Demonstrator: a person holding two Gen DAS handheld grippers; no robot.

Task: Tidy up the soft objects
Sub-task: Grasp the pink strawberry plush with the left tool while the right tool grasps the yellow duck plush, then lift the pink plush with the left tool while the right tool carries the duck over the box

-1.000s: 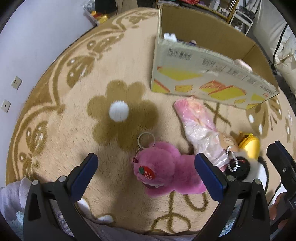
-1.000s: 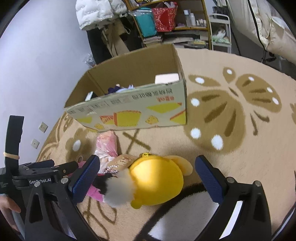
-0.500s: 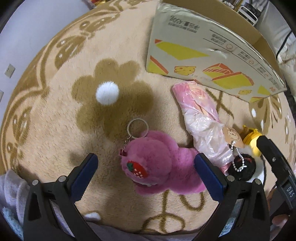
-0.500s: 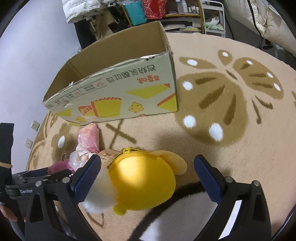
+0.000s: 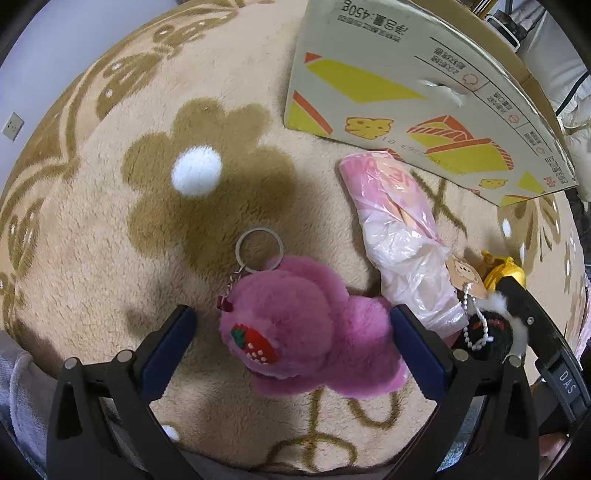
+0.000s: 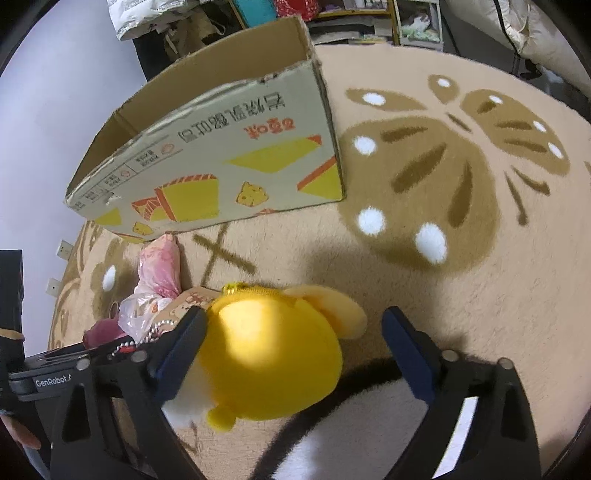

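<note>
Carpet, beige pile with brown flower shapes (image 5: pixel 92 258), lay under everything. Left gripper (image 5: pixel 291 343) stood wide around the fluffy purple plush keychain with a strawberry patch (image 5: pixel 295 332), near and left of the crinkly pink plastic-wrapped bundle (image 5: pixel 399 229). Right gripper (image 6: pixel 291 343) gaped wide around the round yellow plush pouch (image 6: pixel 273 354), its left pad touching. Both toys looked light and squashy; mid-body seemed the best hold. Far behind stood the open printed cardboard box (image 6: pixel 221 162)

Looking like a home, living room or bedroom. Plush beige rug (image 6: pixel 461 280) with flower and butterfly motifs covering the floor, cluttered shelf unit (image 6: pixel 354 18) sitting at the back, wall sockets (image 6: pixel 59 267) showing low on the wall.
</note>
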